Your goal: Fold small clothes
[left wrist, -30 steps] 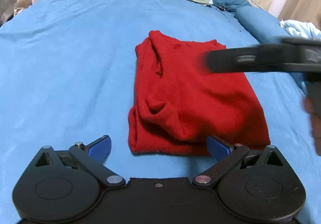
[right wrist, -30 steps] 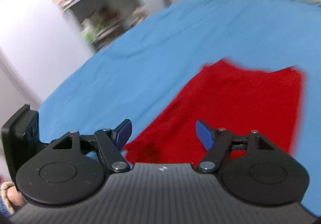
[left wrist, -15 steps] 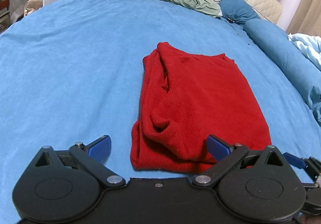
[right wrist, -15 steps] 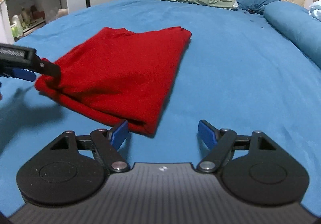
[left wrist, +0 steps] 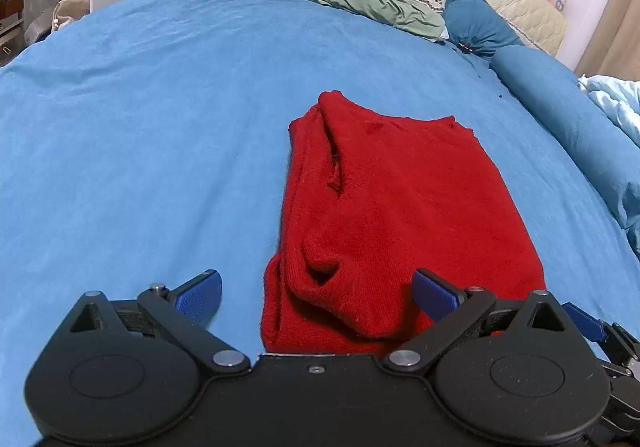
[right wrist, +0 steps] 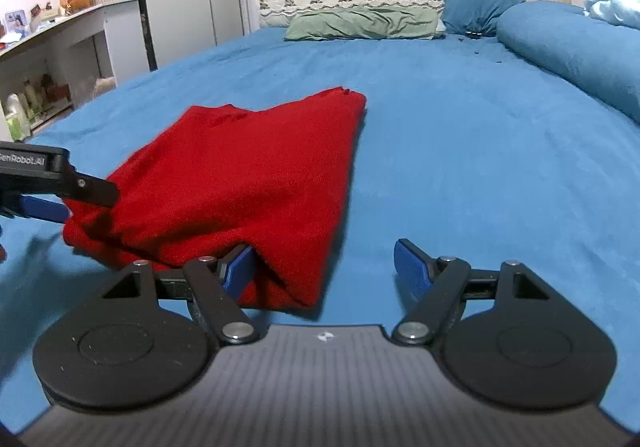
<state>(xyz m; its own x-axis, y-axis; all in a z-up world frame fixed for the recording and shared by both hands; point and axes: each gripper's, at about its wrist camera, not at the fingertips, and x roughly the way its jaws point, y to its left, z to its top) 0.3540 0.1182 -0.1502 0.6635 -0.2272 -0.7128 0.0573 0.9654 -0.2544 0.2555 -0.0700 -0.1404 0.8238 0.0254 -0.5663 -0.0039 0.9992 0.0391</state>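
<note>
I take the red garment [left wrist: 400, 207] as my landmark. It lies partly folded, roughly rectangular, in the middle of the blue bed [left wrist: 140, 107], with a loose tuck of cloth bunched along its near-left edge. Beyond its far end sit a green pillow [right wrist: 360, 23] and a dark blue pillow [right wrist: 472, 3] against the quilted headboard; a blue bolster [right wrist: 568, 51] runs well off to its right.

What has changed: a second ago my right tool [right wrist: 324, 267] was swinging across above the garment, blurred; now it has dropped to the near right corner and steadied there. I read that as both tools lined up along the near hem, ready to pinch and carry it over for the next fold.

The right tool stands wide, its left pad [right wrist: 240, 267] just against the corner's edge, the right pad over bare sheet; nothing is clamped. My left tool [left wrist: 316, 295] is also wide, straddling the bunched near-left corner, one pad on the sheet beside it, the other over the cloth, gripping nothing.
</note>
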